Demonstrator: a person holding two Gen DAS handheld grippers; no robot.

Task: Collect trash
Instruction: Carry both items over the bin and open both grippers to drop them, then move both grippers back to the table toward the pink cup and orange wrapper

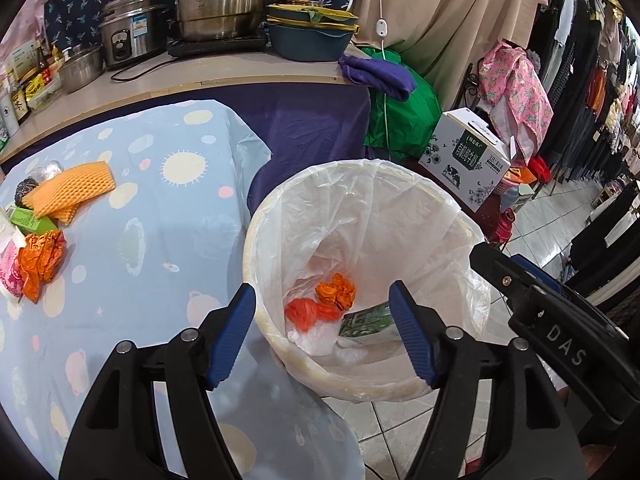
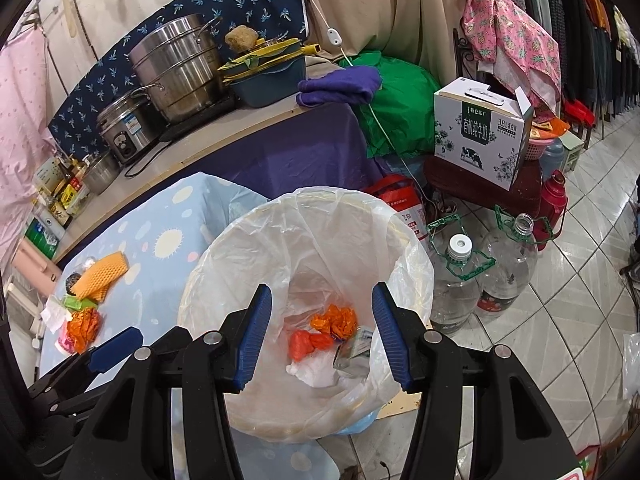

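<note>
- Nearest to me, the left gripper [image 1: 322, 332] hangs over the bin's near rim, jaws spread wide with nothing between them.
- The right gripper [image 2: 322, 330] sits beside it above the bin mouth, jaws parted about halfway and likewise empty.
- Just below them, centre frame, stands the lined trash bin [image 1: 256, 248]. At its bottom lie a crumpled orange wrapper [image 1: 337, 290], a red wad [image 1: 310, 313], a white scrap [image 1: 316, 340] and a green carton [image 1: 366, 322].
- That carton lies flat, long axis running from lower left up to the right, towards the bin's right-hand wall.
- So part of the job looks done: four pieces binned.
- Further off, at the left edge, more waits on the blue table [image 1: 160, 240]: orange foam netting [image 1: 70, 190], its long axis slanting up to the right, a green box [image 1: 32, 220], another crumpled orange wrapper on the table [image 1: 40, 260], something pink [image 1: 10, 276] and a dark ball [image 1: 26, 191].
- I'd judge roughly half is left.
</note>
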